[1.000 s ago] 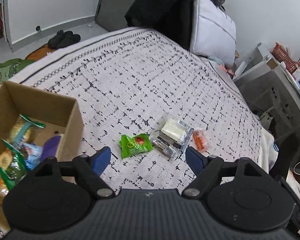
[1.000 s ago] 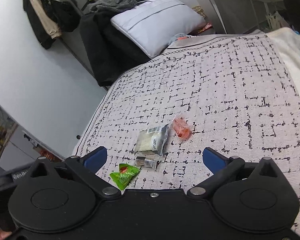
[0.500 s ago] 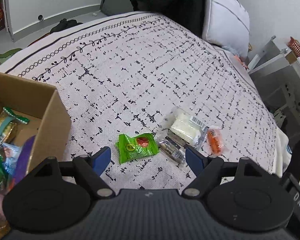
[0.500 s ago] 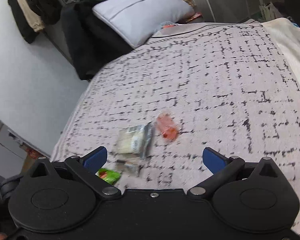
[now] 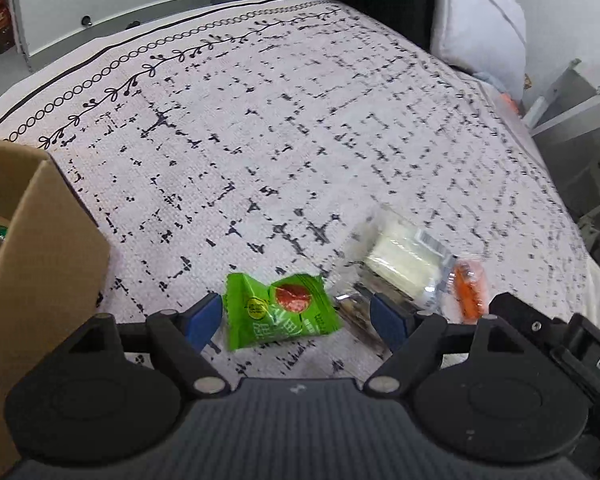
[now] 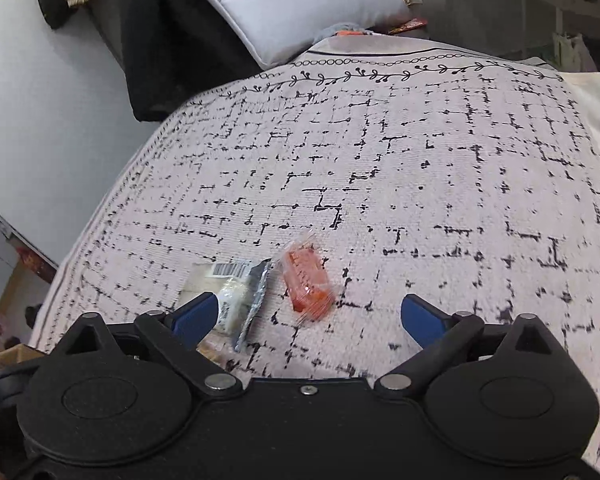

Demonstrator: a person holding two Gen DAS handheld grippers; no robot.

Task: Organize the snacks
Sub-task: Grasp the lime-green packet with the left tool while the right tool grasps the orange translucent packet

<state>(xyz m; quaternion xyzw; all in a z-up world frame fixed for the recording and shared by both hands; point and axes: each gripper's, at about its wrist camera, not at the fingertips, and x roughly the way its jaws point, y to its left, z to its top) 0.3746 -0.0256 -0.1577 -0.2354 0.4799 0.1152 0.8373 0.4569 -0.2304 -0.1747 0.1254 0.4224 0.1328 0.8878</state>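
A green snack packet (image 5: 280, 310) lies on the patterned bedspread between the blue fingertips of my open left gripper (image 5: 296, 316). To its right sit a clear pack with a white block (image 5: 400, 260), a small brown-filled packet (image 5: 356, 316) partly behind the right finger, and an orange wrapped snack (image 5: 468, 290). My right gripper (image 6: 308, 316) is open just short of the orange snack (image 6: 306, 280); the white pack (image 6: 230, 286) lies by its left fingertip. A cardboard box (image 5: 40, 264) with snacks stands at the left.
The bedspread (image 6: 380, 168) stretches far ahead. A grey pillow (image 6: 296, 4) and dark clothing (image 6: 172, 40) lie at the bed's head. Grey furniture (image 5: 580, 128) stands beside the bed on the right of the left wrist view.
Both grippers have moved down and forward toward the snacks. The green packet now sits between the left fingers, and the orange snack is closer to the right gripper. Nothing was gripped.
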